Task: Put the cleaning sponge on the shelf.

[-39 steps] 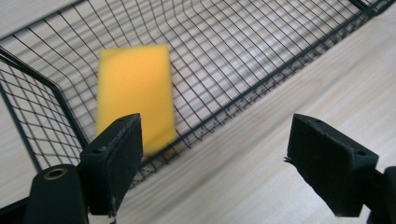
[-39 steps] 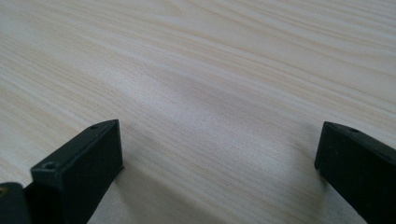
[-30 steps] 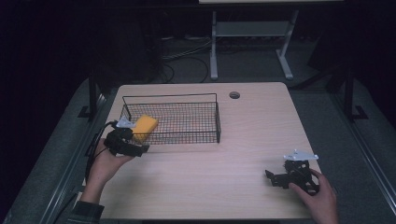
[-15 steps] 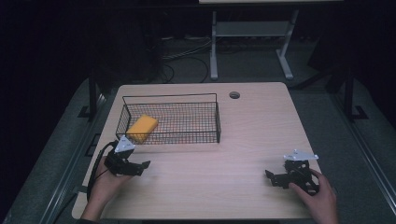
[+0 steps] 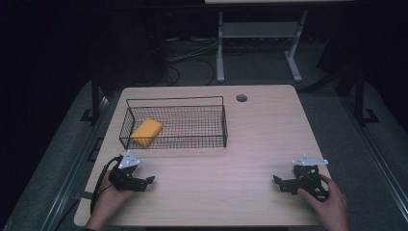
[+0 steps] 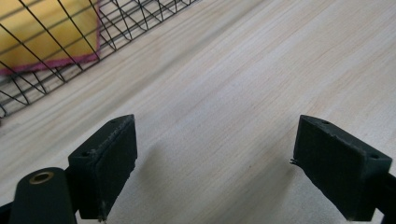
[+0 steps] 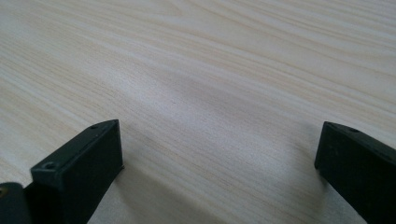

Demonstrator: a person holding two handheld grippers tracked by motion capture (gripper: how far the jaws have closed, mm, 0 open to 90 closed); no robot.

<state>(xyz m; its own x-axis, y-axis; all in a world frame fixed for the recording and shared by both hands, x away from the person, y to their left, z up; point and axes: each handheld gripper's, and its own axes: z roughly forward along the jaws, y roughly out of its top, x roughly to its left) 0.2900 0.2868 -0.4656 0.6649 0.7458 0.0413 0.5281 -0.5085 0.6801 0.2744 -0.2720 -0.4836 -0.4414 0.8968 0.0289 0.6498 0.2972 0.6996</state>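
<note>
A yellow sponge (image 5: 146, 131) lies in the left end of a black wire basket (image 5: 177, 100) on the wooden table (image 5: 216, 197). My left gripper (image 5: 148, 181) rests low at the table's front left, a short way in front of the basket, jaws pointing right. Its jaws have just been opening and stand wide with nothing between them. In the left gripper view (image 6: 215, 140) the sponge (image 6: 42, 32) shows behind the basket's mesh (image 6: 135, 23) at the upper left. My right gripper (image 5: 278, 182) sits at the front right, open over bare wood (image 7: 219, 149).
A round cable hole (image 5: 241, 98) is near the table's back edge. Behind the table stands a white metal frame (image 5: 220, 48) with cables on the dark floor. Bare tabletop stretches between the two grippers and to the right of the basket.
My left gripper, first at the basket's left end beside the sponge, has drawn back toward the front edge and sunk to the table. The sponge stays in the basket. The right gripper has not moved.
</note>
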